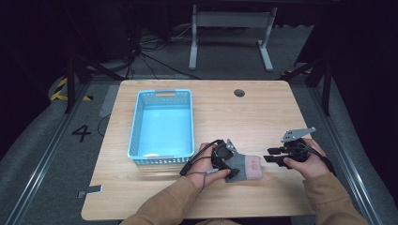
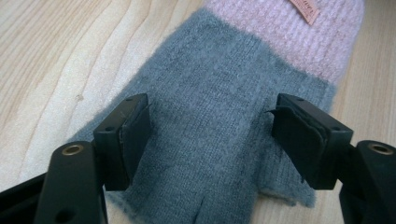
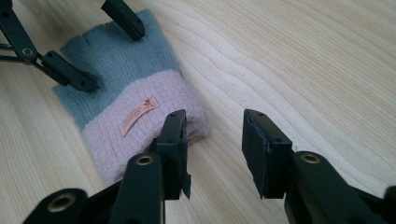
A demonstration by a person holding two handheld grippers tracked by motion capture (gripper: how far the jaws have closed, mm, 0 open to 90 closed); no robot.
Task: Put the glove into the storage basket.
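On the bench's near side, the left claw (image 2: 212, 135) is hovering open over the grey-pink glove (image 2: 224, 121), the right claw (image 3: 212, 151) gaping beside its cuff.

A light blue slotted basket (image 1: 162, 124) sits on the pale wooden desk (image 1: 244, 112) toward its left side, a round grommet hole (image 1: 239, 93) lies near the far edge, and beyond stand a white desk frame (image 1: 230, 35), tangled cables (image 1: 145, 51) and a floor marking "4" (image 1: 82, 133).
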